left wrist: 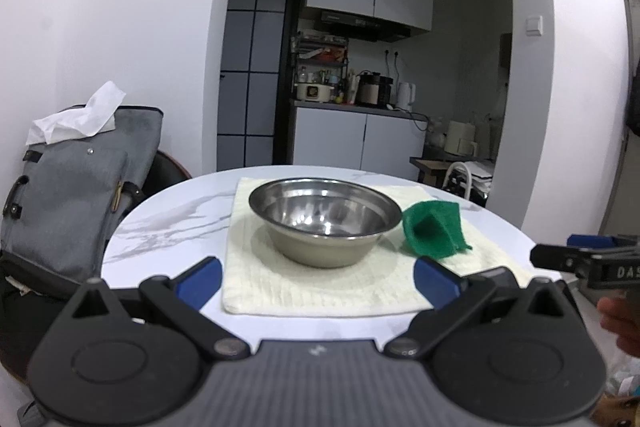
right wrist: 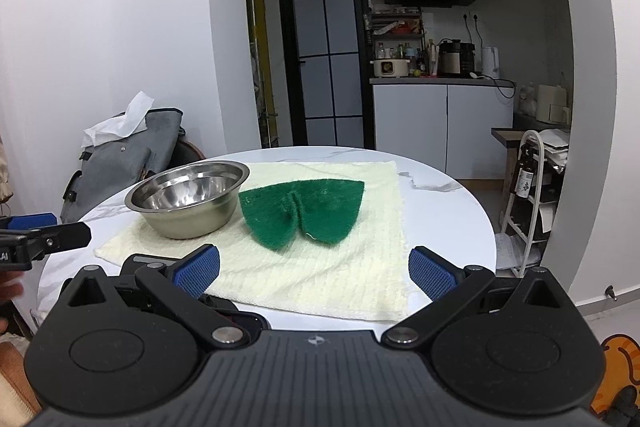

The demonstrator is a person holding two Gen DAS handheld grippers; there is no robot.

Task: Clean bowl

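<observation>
bowl [left wrist: 325, 223]: shiny steel, upright, empty | left gripper [left wrist: 318, 283], right gripper [right wrist: 314, 273]: fingers released

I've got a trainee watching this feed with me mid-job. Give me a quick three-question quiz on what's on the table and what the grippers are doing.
1. True or false: the green scouring pad lies inside the steel bowl.
2. Multiple choice: what sits directly under the bowl? A) bare marble table B) cream towel C) grey bag
3. In a few words: what state are the left gripper and right gripper in?

Key
1. False. The pad lies on the cream towel beside the bowl.
2. B.
3. Both open, holding nothing, short of bowl and pad.
</observation>
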